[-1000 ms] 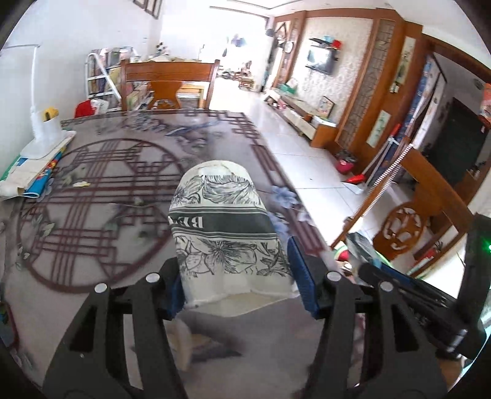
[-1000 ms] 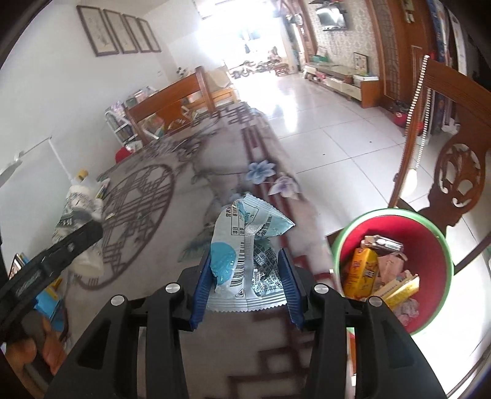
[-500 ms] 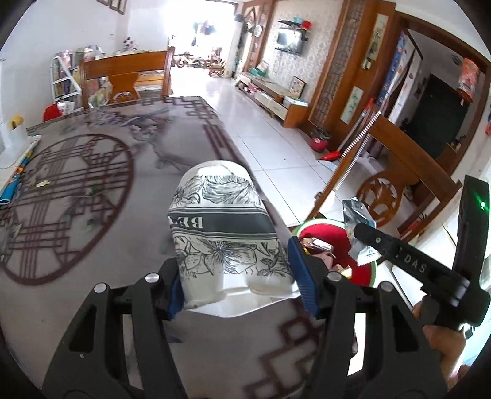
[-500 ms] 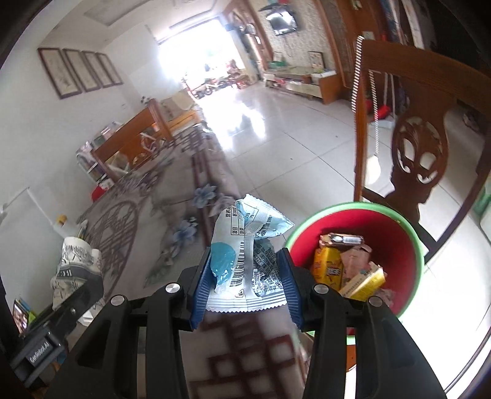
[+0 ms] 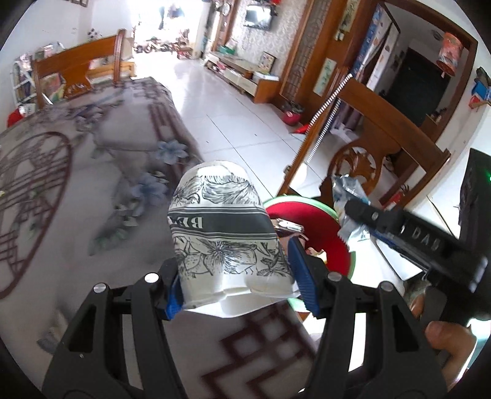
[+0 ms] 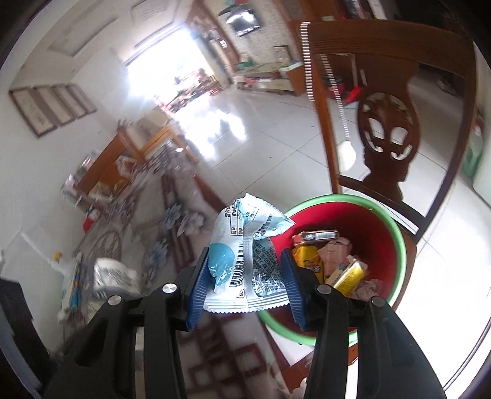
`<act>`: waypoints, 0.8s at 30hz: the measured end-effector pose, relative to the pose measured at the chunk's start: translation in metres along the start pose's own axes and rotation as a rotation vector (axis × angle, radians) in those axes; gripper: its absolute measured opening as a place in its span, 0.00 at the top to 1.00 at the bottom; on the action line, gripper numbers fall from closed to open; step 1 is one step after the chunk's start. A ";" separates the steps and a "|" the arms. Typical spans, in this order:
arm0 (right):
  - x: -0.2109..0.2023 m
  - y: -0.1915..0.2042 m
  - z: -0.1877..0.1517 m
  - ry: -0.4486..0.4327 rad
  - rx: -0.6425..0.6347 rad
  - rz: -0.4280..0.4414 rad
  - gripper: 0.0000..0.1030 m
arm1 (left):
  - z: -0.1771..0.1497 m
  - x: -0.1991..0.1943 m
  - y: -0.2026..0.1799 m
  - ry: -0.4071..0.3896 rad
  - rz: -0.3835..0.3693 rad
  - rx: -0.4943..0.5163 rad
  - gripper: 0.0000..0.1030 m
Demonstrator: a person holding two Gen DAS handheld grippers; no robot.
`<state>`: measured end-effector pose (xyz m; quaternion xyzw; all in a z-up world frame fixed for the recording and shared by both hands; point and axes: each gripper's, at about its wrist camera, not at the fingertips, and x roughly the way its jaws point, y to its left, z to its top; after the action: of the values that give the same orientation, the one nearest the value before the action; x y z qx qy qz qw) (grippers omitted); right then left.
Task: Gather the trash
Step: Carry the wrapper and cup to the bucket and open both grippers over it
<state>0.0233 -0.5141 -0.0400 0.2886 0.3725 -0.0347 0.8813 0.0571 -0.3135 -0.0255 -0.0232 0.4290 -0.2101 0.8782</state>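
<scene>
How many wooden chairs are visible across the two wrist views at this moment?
2: one chair stands right behind the red bin, the other chair at the table's far end. Others may be hidden.

1 cup (image 5: 219,227), 1 wrapper (image 6: 245,257), 1 bin (image 6: 396,233), 2 chairs (image 6: 389,129)

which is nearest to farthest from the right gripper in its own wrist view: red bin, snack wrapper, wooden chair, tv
1. snack wrapper, clamped between the right gripper's jaws.
2. red bin, just beyond, to the right.
3. wooden chair, behind the bin.
4. tv, far back on the wall, top centre.
</scene>
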 end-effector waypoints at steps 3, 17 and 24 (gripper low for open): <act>0.000 -0.013 0.006 -0.007 0.046 -0.018 0.56 | 0.002 0.015 -0.010 0.023 -0.020 0.016 0.44; 0.000 -0.028 0.009 -0.016 0.097 -0.045 0.54 | 0.009 0.055 -0.040 0.079 -0.051 0.088 0.44; 0.000 -0.033 0.010 -0.030 0.119 -0.090 0.38 | 0.011 0.062 -0.044 0.084 -0.055 0.097 0.20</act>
<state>0.0210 -0.5469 -0.0505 0.3229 0.3691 -0.1005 0.8657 0.0840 -0.3788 -0.0549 0.0166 0.4539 -0.2558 0.8534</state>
